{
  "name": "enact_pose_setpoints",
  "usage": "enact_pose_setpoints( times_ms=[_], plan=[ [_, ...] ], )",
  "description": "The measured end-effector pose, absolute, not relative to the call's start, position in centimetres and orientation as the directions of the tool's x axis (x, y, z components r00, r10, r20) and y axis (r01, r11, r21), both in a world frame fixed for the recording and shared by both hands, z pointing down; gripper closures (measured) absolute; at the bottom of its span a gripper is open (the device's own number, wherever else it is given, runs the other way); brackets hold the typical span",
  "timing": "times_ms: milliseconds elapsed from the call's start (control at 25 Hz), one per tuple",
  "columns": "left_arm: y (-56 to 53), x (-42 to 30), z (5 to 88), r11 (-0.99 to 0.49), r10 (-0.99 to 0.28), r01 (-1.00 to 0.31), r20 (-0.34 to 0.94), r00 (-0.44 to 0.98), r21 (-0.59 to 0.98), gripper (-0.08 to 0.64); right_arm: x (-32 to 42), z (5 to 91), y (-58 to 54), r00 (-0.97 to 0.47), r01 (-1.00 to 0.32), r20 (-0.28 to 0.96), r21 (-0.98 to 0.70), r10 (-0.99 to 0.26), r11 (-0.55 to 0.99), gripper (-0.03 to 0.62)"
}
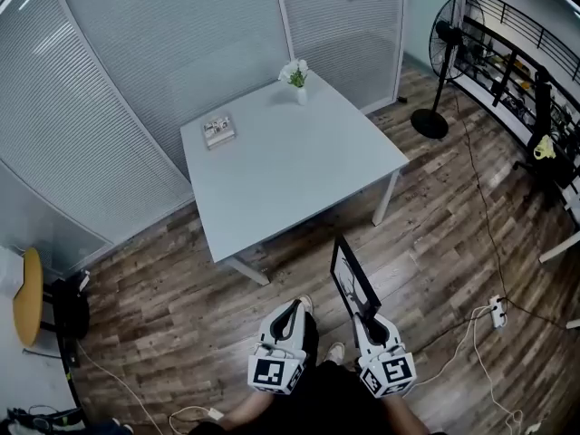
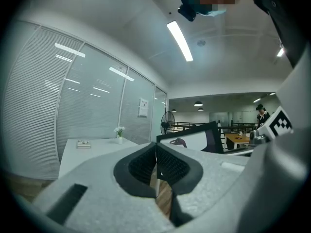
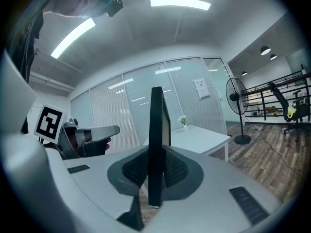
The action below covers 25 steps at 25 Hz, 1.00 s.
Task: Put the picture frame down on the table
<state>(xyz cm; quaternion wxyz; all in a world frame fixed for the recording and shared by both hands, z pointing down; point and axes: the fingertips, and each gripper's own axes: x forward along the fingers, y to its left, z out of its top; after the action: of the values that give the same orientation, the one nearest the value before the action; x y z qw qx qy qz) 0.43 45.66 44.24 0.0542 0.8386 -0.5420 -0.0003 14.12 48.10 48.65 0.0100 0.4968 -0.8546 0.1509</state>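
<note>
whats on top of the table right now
A small vase of white flowers at the far corner and a flat book-like item near the left edge. The picture frame is not there; the right hand-held gripper holds it. The table hides the floor under it.

One bench (image 1: 299,175) carries one vase of white flowers (image 1: 295,74) at its twelve o'clock corner and one small flat object (image 1: 218,130) near ten o'clock. There are two grippers, the left gripper (image 1: 294,306) and the right gripper (image 1: 365,314), one picture frame (image 1: 352,275), one standing fan (image 1: 444,39) and one power strip (image 1: 496,310).
</note>
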Motion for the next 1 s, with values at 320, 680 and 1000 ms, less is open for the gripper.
enact_pose_setpoints(
  times_ms=[320, 680, 1000],
  plan=[
    [40.1, 0.6, 45.2, -0.412, -0.905, -0.904, 0.06, 0.42, 0.109, 0.544, 14.1, 49.2, 42.7, -0.497, -0.857, 0.177, -0.253, -0.849, 0.449, 0.538],
    [31.5, -0.7, 46.3, -0.408, -0.903, -0.903, 0.083, 0.421, 0.134, 0.543, 12.6, 49.7, 34.3, -0.497, -0.859, 0.199, -0.254, -0.845, 0.445, 0.538],
    [23.2, -2.3, 47.0, -0.43, -0.891, -0.888, 0.082, 0.446, 0.163, 0.543, 10.8, 49.8, 26.6, -0.484, -0.867, 0.225, -0.251, -0.845, 0.43, 0.538]
  ],
)
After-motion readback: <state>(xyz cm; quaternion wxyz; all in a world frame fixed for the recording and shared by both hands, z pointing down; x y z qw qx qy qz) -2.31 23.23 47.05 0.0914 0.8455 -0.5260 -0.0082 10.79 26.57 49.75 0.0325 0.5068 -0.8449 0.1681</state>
